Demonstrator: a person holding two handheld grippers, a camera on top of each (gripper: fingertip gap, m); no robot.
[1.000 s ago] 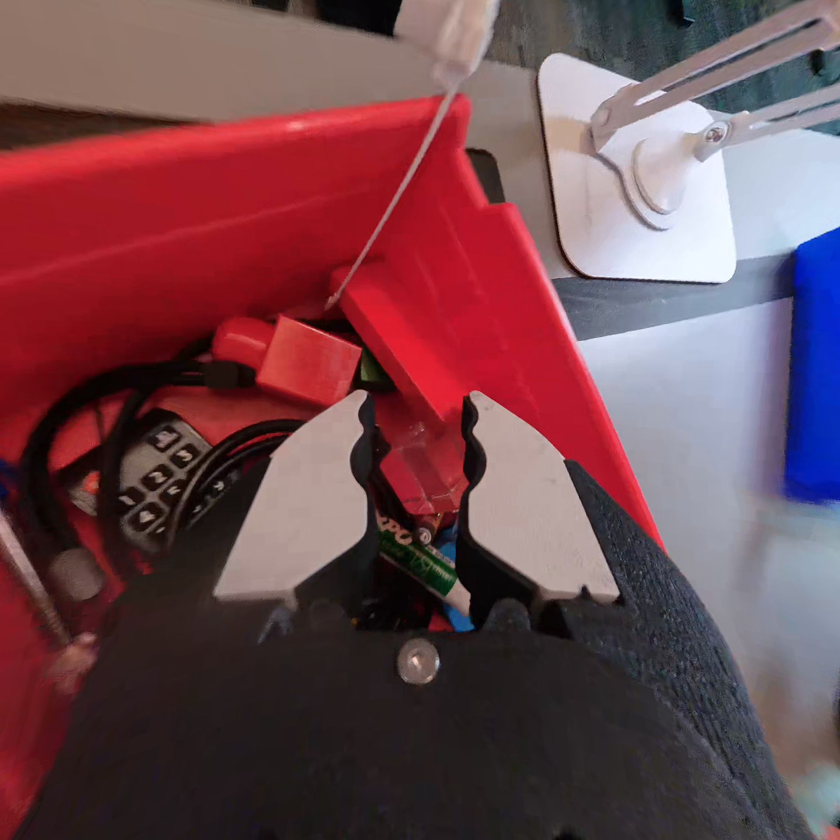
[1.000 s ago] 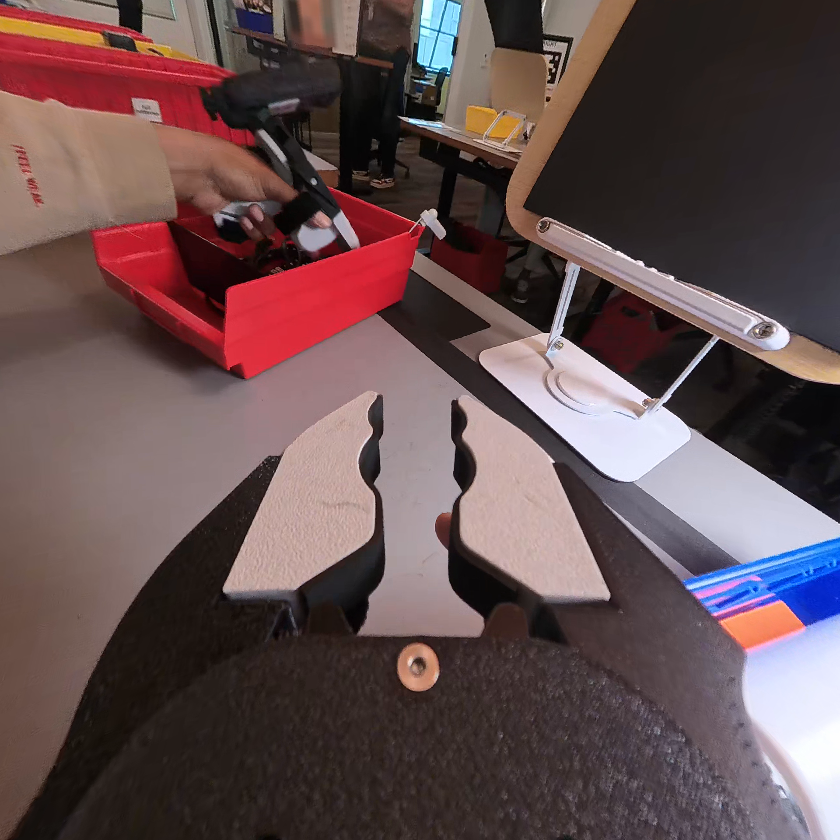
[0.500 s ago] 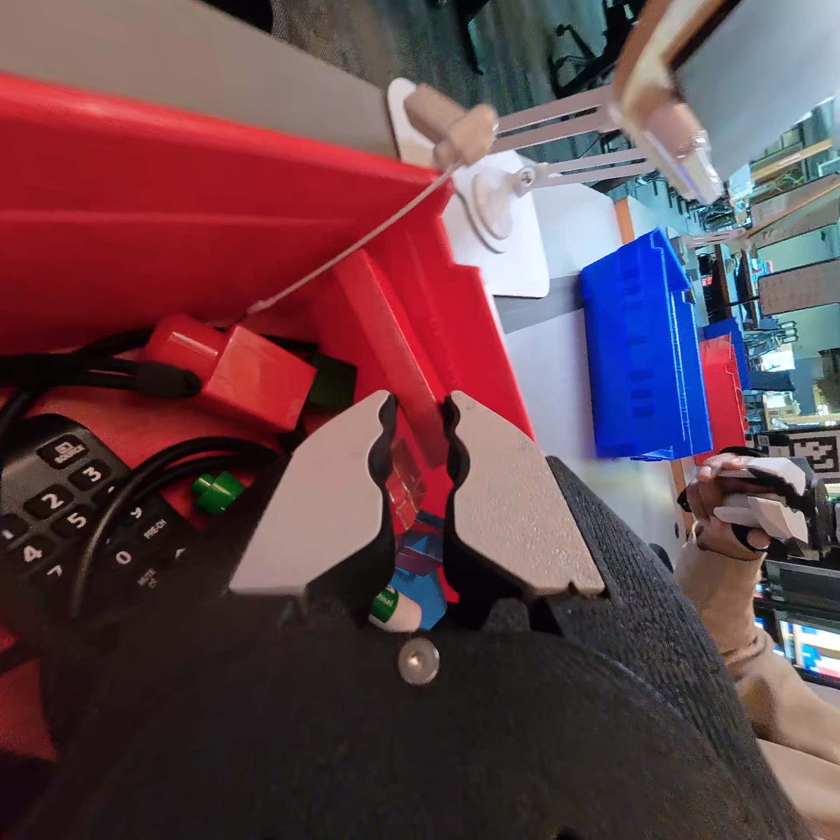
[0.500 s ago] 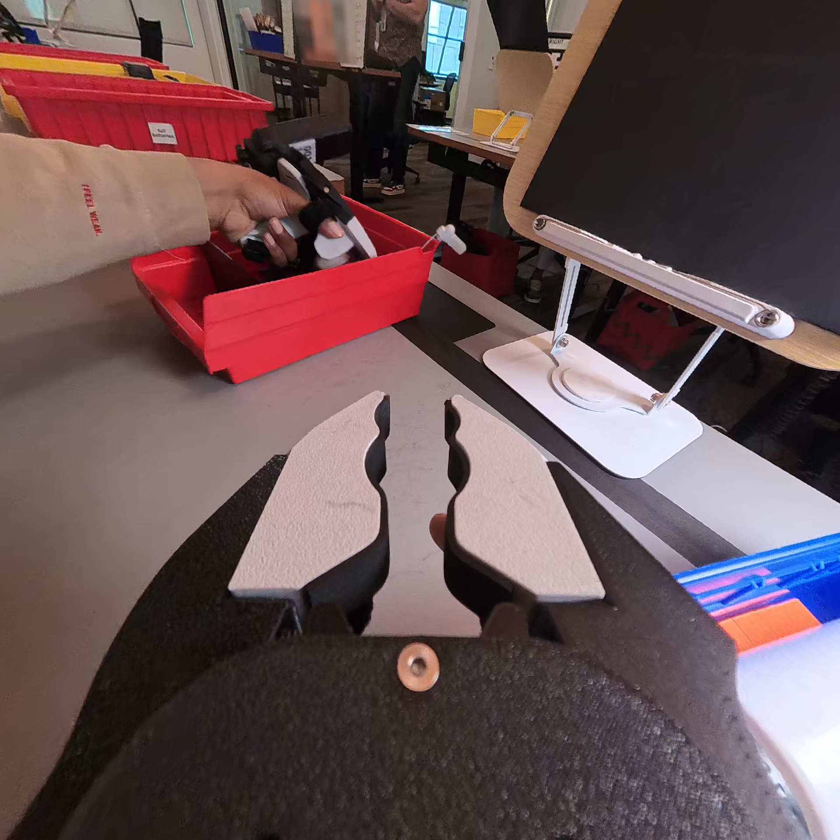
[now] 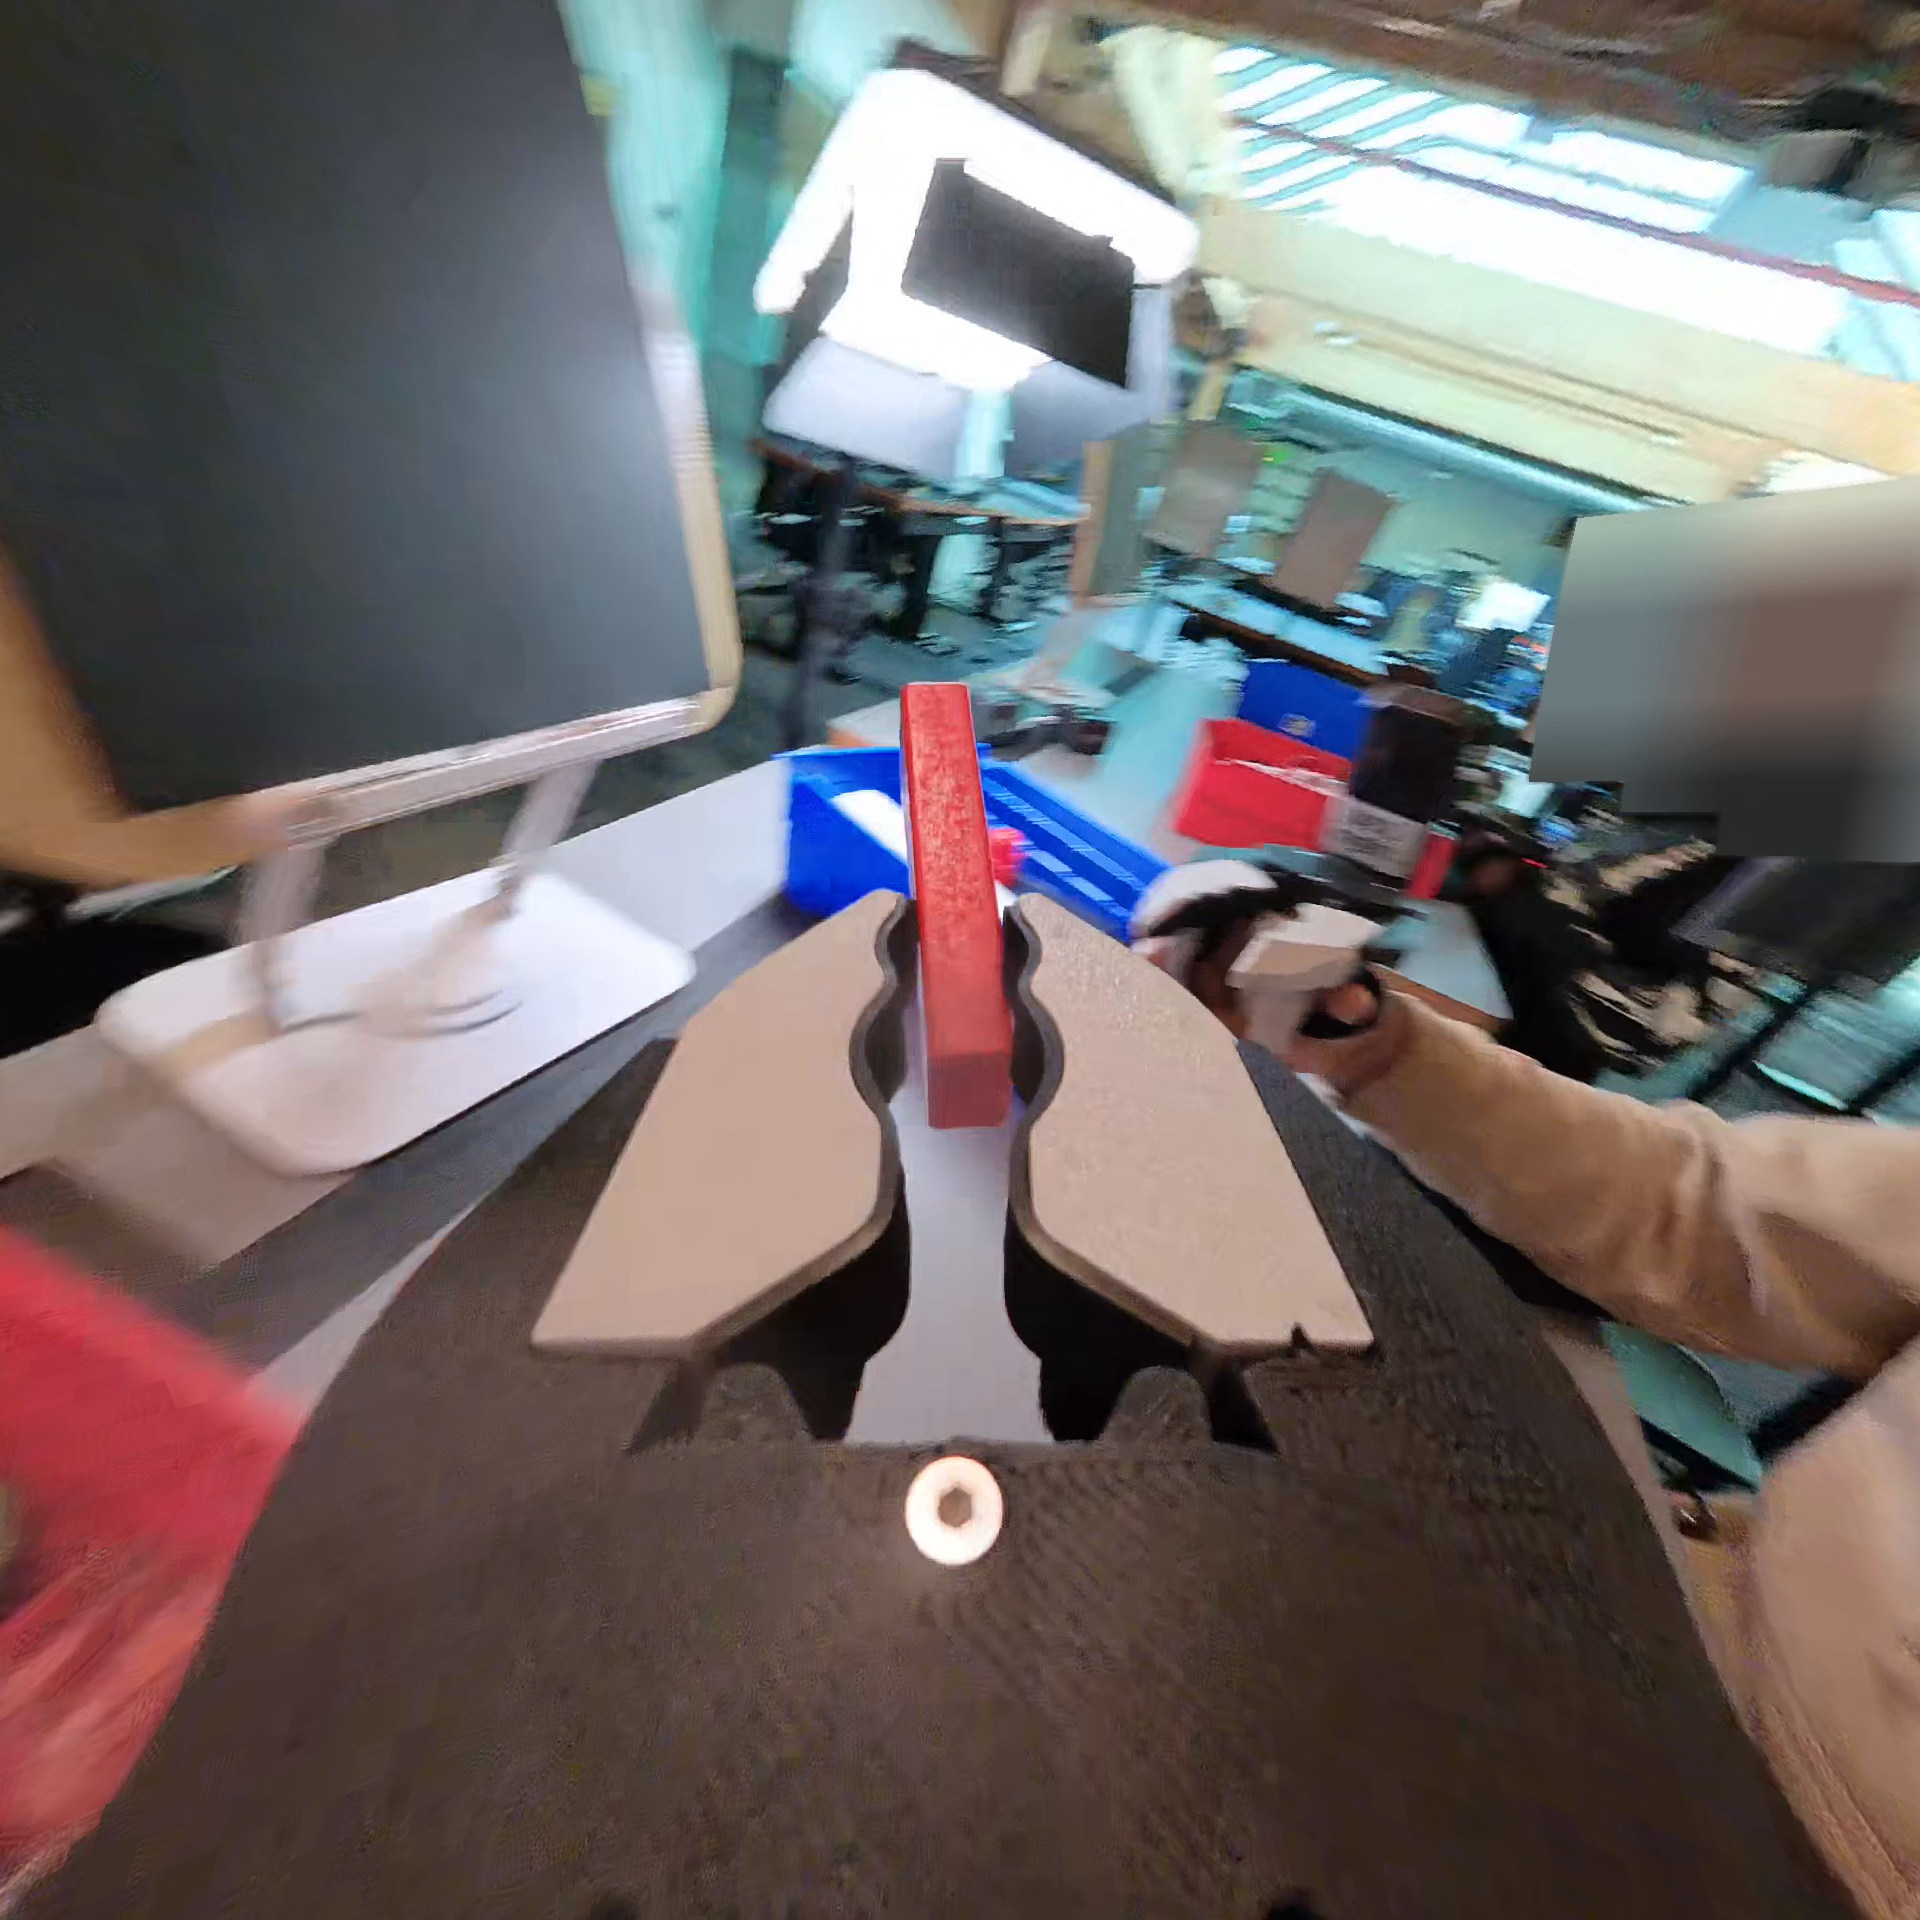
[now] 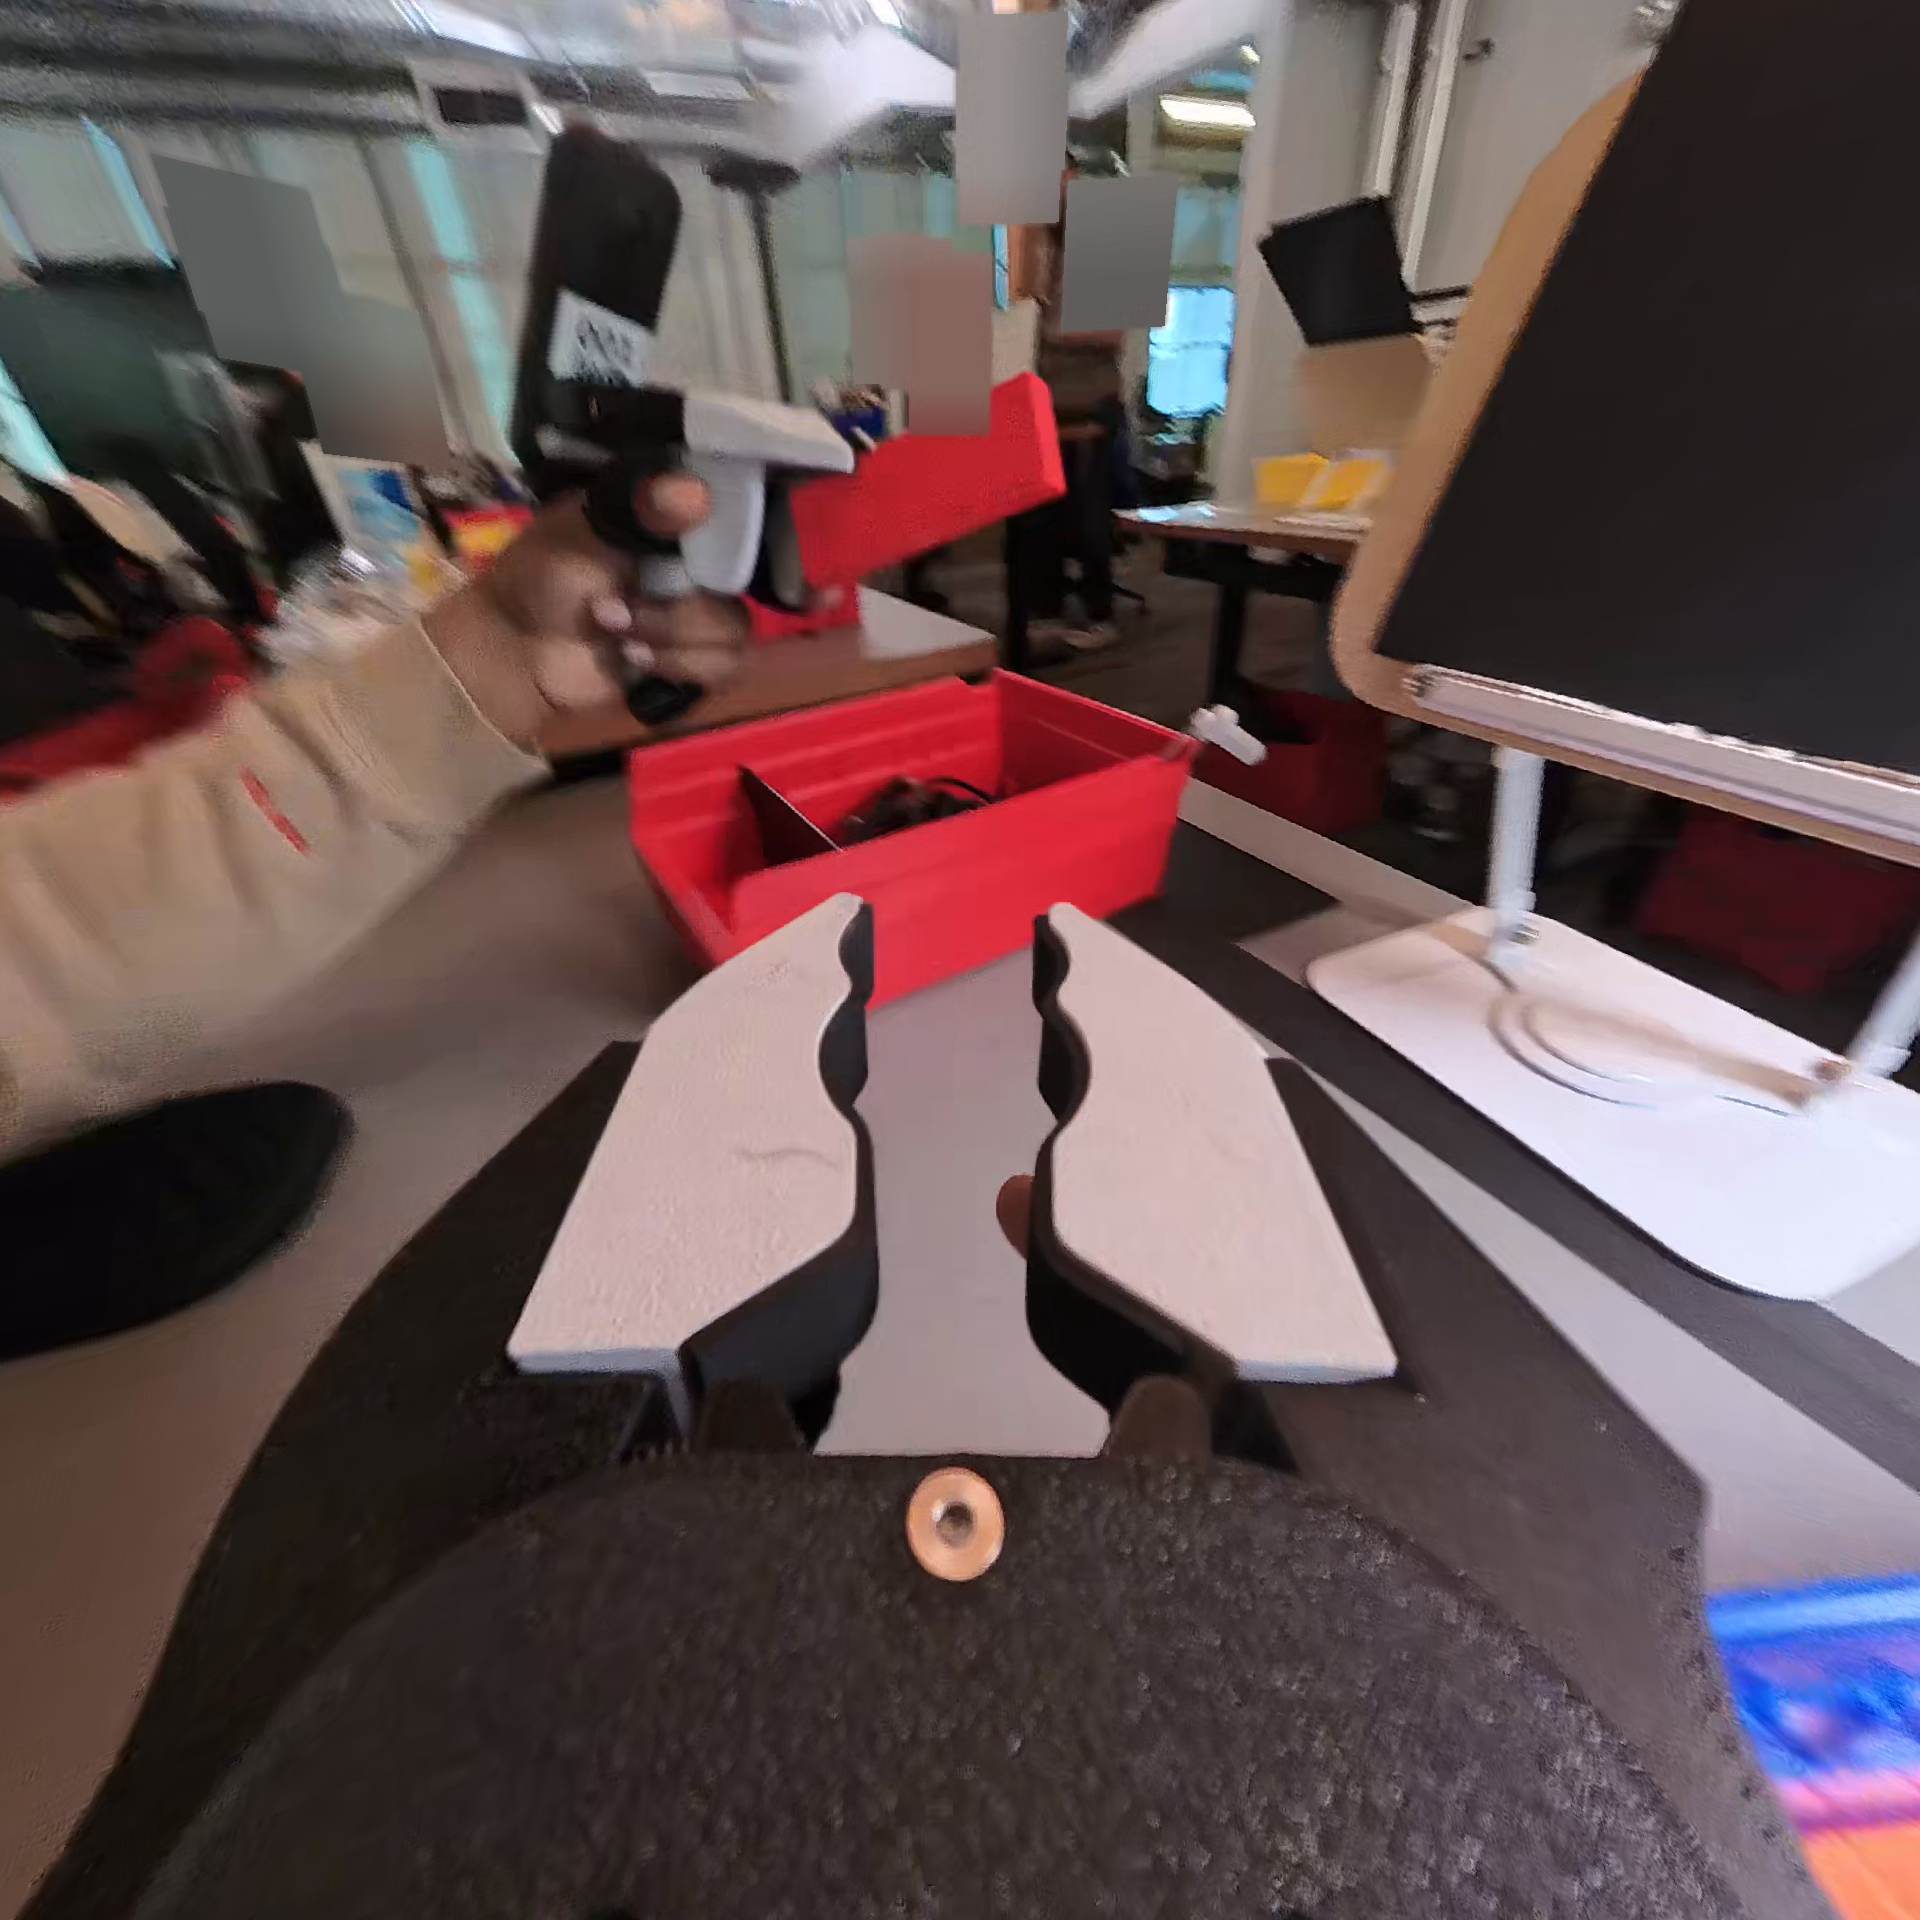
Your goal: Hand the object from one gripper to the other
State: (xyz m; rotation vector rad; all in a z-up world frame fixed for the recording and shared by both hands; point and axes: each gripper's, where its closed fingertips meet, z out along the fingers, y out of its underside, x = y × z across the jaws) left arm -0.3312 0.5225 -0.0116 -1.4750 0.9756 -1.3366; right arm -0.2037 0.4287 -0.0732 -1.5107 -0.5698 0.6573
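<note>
Extraction complete: left gripper point(image 5: 956, 920) has lifted clear of the red bin point(image 6: 914, 821), jaws clamped on a flat red block point(image 5: 951, 894). Right gripper point(image 6: 951, 925) waits parted, empty; handover pending.

Grey table point(image 6: 436, 1018) carries a white stand point(image 6: 1621, 1122). Behind the stand: more tables point(image 6: 1236, 525), bright windows point(image 6: 1195, 343), a dark wall screen point(image 6: 1340, 270).

Bright indoor light, heavy motion blur + fisheye warp at edges
</note>
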